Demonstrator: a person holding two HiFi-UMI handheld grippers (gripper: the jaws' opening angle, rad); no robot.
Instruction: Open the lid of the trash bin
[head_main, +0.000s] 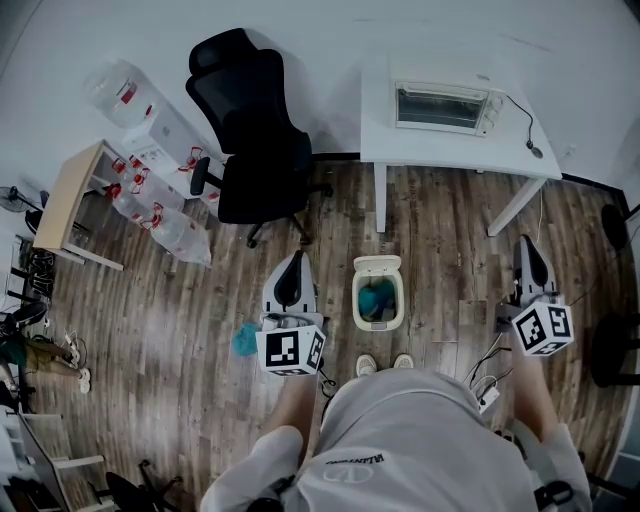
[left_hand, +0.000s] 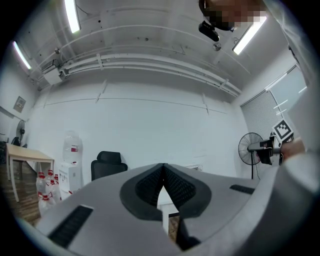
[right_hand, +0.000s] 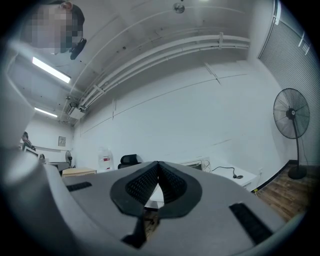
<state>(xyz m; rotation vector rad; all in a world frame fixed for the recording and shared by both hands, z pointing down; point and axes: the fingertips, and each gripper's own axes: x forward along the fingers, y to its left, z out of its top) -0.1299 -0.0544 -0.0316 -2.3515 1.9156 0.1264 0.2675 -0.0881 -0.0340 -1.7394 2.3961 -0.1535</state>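
Trash bin (head_main: 357, 300) stands on wood floor (head_main: 440, 215) between both grippers, touching neither, with its lid (head_main: 377, 265) tipped up at the far side. Left gripper (head_main: 293, 262) is just beside it and right gripper (head_main: 526, 245) well apart. Both have jaws closed tip to tip, empty. Teal contents (head_main: 378, 298) are indistinct.

Wood-plank floor (head_main: 180, 320). Far left: black office chair (head_main: 255, 135) and wooden side table (head_main: 70, 195), with packed water bottles (head_main: 165, 225) between them. Far right: white table (head_main: 440, 150) bearing a toaster oven (head_main: 445, 105). Near left: teal cloth (head_main: 245, 340) lying on the floor.
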